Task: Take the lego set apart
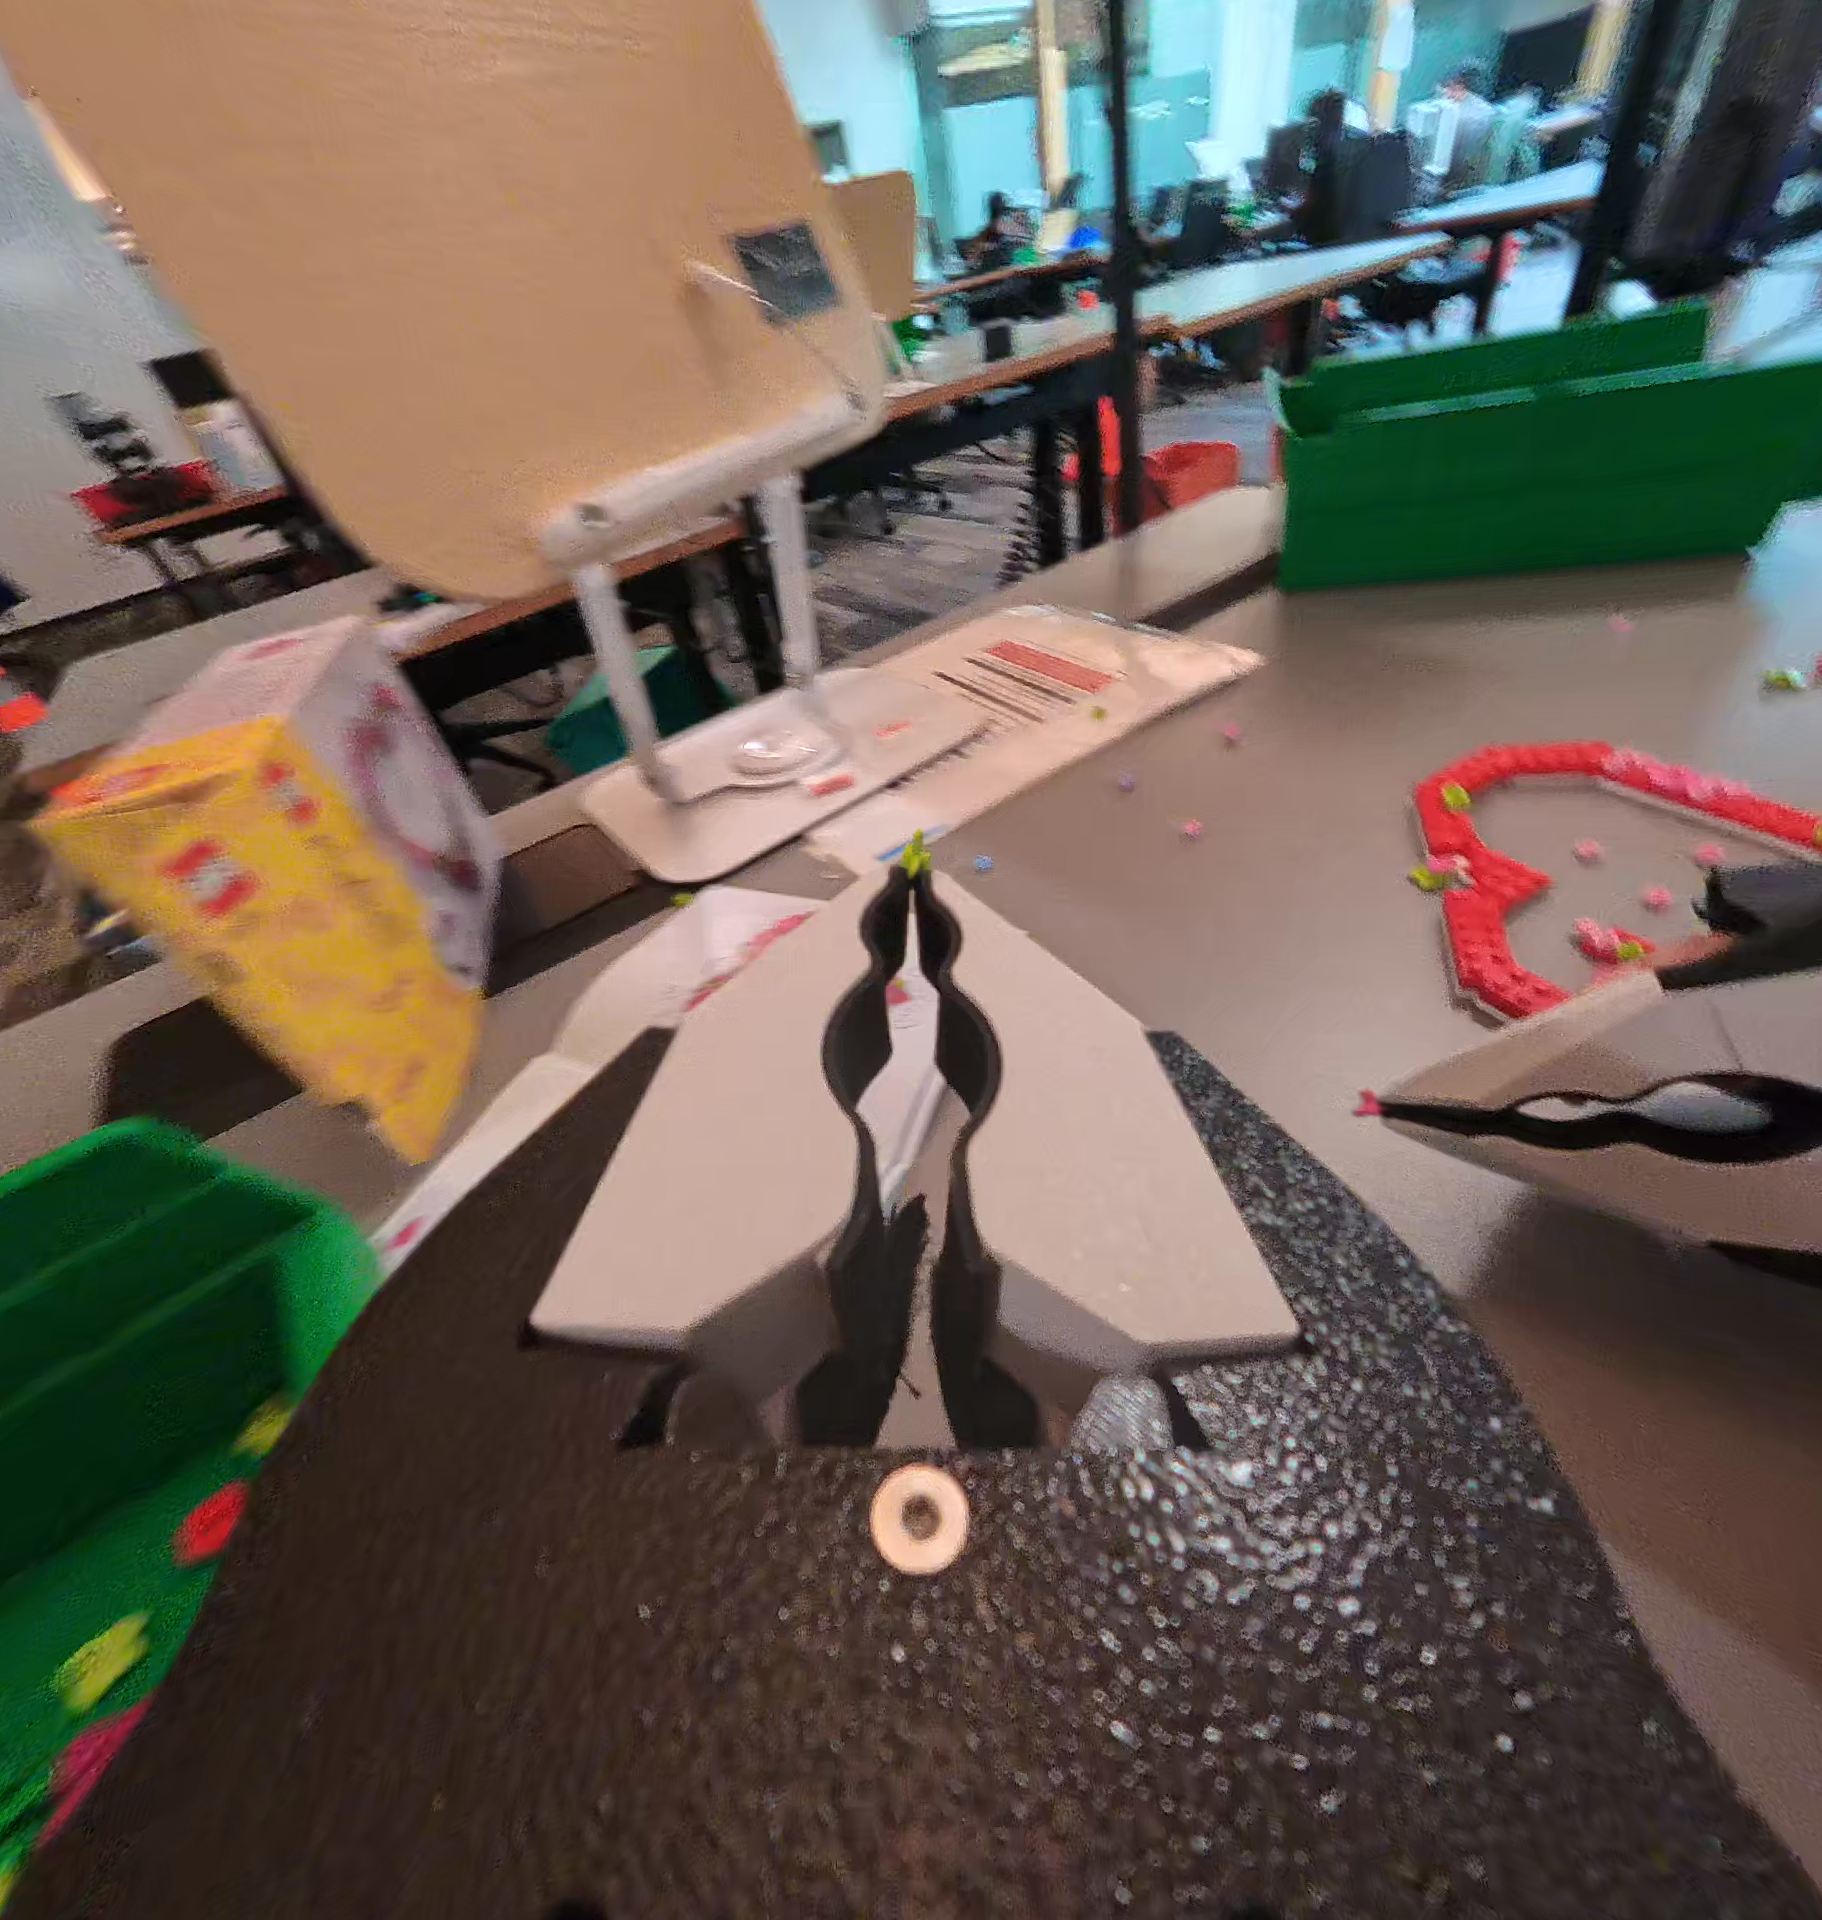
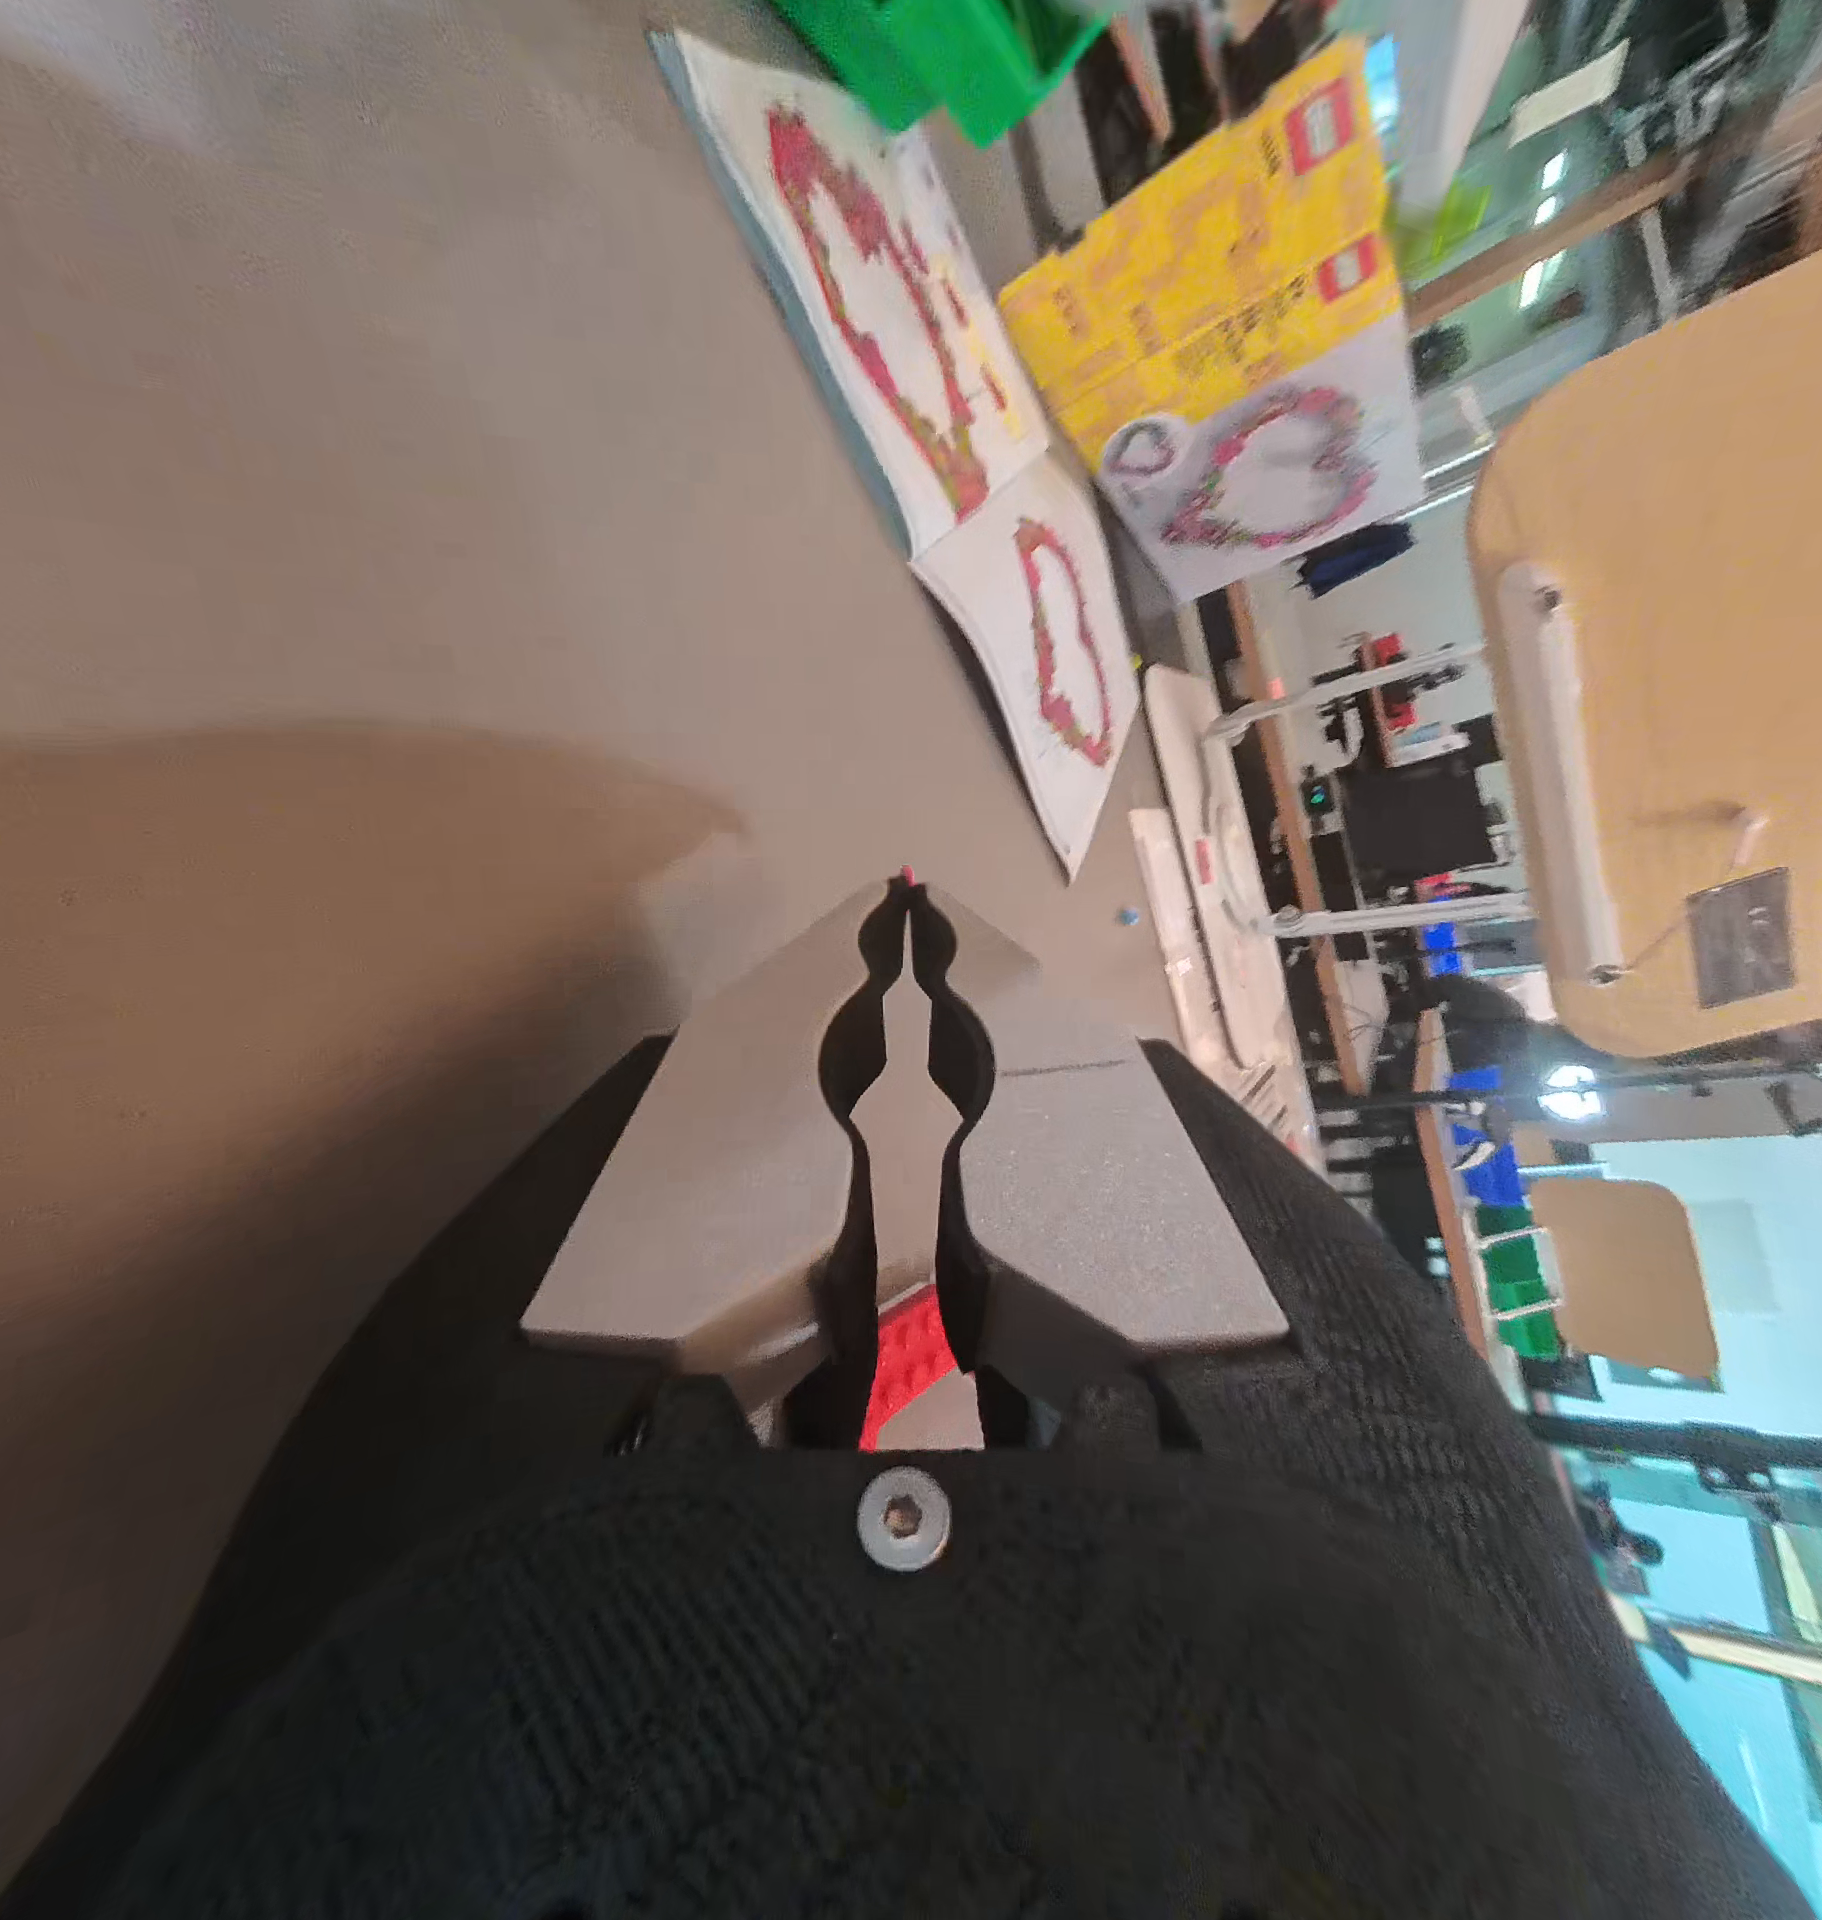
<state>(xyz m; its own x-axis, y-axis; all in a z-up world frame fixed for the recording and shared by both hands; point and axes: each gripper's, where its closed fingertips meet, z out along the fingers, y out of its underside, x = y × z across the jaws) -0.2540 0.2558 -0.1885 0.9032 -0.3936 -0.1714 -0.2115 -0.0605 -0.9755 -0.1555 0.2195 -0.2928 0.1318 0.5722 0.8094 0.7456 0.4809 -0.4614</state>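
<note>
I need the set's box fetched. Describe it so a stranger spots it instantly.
Start at the grey table and go to its far-left edge, beside the open instruction booklet. The box is the yellow carton with a white face picturing a heart, unlike the plain green bins.
</note>
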